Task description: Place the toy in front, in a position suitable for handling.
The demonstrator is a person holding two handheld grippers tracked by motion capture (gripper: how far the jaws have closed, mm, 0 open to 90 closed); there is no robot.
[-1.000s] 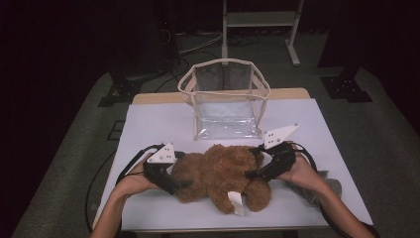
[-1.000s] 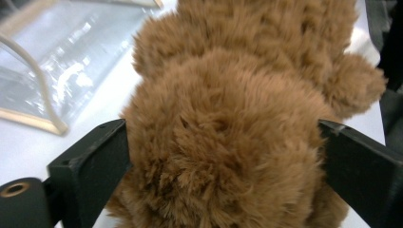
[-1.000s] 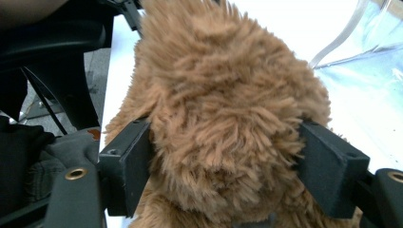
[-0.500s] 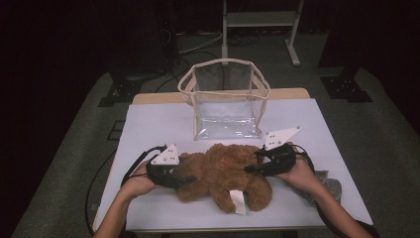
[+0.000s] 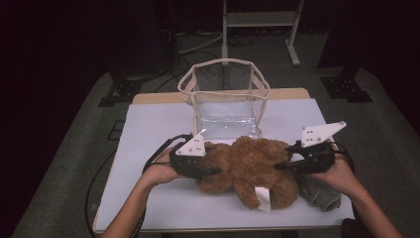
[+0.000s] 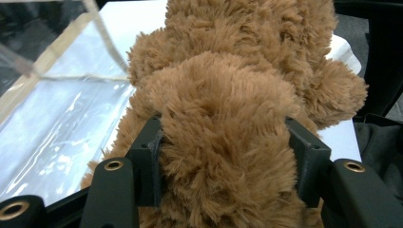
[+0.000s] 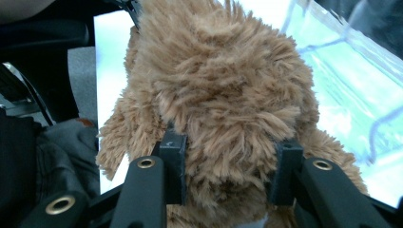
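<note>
Currently 2 tongs (image 5: 210, 171) (image 5: 283, 166) clamp 1 brown teddy bear (image 5: 247, 168); 1 clear bag (image 5: 225, 99) behind.

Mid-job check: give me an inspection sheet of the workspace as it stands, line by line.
Surface: white table top, mostly bare at the left.
Job's things: brown plush bear lying at the near middle; clear bag with a beige rim standing open just behind it.
Clutter: grey cloth at the near right edge, beside the bear.
Grippers: left hand-held gripper clamped on the bear's left end, fur bulging between its pads; right hand-held gripper clamped on the right end. Both have just been closing on the bear.
Cables: black cable looping off the table's left edge.
Surroundings: dark room, grey floor, a metal stand behind the table.
</note>
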